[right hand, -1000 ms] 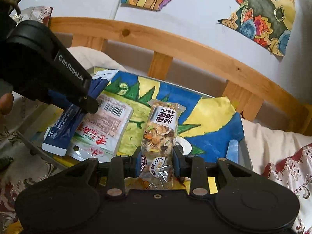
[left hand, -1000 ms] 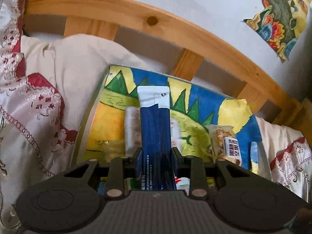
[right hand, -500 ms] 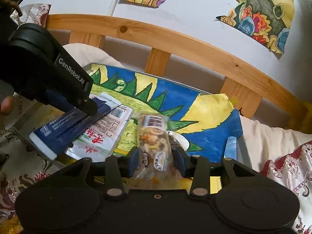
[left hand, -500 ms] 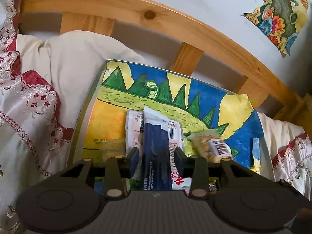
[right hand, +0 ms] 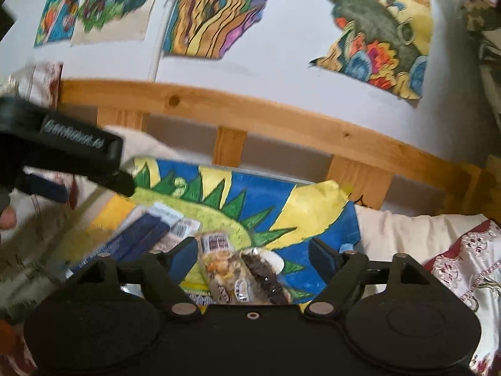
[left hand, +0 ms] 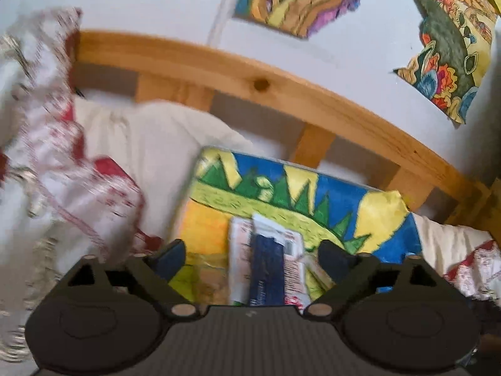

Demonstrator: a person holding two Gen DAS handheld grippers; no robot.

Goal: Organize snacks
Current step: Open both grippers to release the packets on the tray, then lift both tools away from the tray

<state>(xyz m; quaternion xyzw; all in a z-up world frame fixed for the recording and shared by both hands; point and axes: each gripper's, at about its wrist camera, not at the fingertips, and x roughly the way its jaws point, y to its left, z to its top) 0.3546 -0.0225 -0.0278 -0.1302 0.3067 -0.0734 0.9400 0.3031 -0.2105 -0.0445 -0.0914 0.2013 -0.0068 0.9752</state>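
Left gripper (left hand: 252,255) jaws wide apart, just been opening; dark blue sachet (left hand: 266,269) lies loose between them on a white-and-red packet (left hand: 292,269), pads clear of it. Right gripper (right hand: 250,255) also just been opening, jaws apart; nut-mix packet (right hand: 224,266) lies free between them. All rest on the painted tray (right hand: 313,206) on the bed, wooden headboard (right hand: 281,116) at the far side.
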